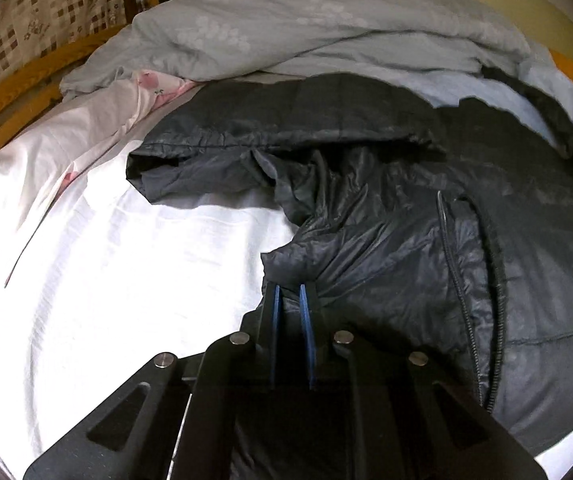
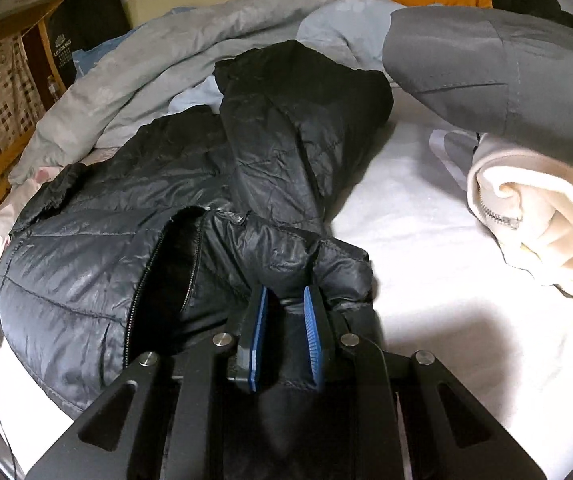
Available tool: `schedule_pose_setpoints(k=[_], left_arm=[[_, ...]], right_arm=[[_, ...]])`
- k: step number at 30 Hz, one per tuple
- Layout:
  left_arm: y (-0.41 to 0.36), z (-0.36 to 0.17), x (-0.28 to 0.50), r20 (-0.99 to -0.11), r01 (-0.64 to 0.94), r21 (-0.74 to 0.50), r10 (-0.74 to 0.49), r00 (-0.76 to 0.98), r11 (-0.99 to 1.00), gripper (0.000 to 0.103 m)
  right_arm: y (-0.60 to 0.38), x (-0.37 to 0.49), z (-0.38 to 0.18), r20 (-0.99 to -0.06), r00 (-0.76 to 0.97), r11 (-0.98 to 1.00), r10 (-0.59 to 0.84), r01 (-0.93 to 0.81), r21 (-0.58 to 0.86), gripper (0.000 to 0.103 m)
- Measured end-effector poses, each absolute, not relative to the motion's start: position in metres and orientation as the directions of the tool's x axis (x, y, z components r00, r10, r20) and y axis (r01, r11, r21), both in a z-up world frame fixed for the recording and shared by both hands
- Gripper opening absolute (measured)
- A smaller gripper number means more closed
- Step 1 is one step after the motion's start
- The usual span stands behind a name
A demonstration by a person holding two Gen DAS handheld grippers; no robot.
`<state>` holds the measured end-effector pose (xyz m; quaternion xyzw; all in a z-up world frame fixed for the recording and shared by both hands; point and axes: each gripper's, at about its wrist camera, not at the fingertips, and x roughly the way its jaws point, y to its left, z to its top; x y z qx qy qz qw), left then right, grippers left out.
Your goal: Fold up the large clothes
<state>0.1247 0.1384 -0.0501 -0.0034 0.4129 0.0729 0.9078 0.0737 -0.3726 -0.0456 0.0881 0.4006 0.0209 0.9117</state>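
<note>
Two grippers [image 1: 289, 286] [image 2: 286, 292] pinch one black jacket [image 2: 98, 240].

left gripper [image 1: 290, 286] | black frame | blue pads | silver screws

glossy quilted nylon jacket [image 2: 86, 264] – matt white cotton sheet [image 2: 426, 240].

We see a shiny black quilted jacket [image 1: 426, 232] across the middle of the frame, lying on a plain white sheet [image 1: 126, 280]. Behind it, along the top, lies a pale grey quilt [image 1: 286, 24] with a faint white flower print. At upper left hangs a beige curtain [image 1: 38, 12] with brown checks. Our gripper pads [image 2: 310, 320] are blue. At right sit a grey garment [image 2: 486, 60] and a cream fleece [image 2: 534, 216].
</note>
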Motion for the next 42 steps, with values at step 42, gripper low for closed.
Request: schedule_pose_setpoints(k=[42], left_arm=[[0.019,-0.064,0.126,-0.76,0.148,-0.08,-0.157,0.631,0.986,0.007]], right_arm=[[-0.255,0.109,-0.063,-0.747,0.639,0.979,0.185,-0.053,0.198,0.021]])
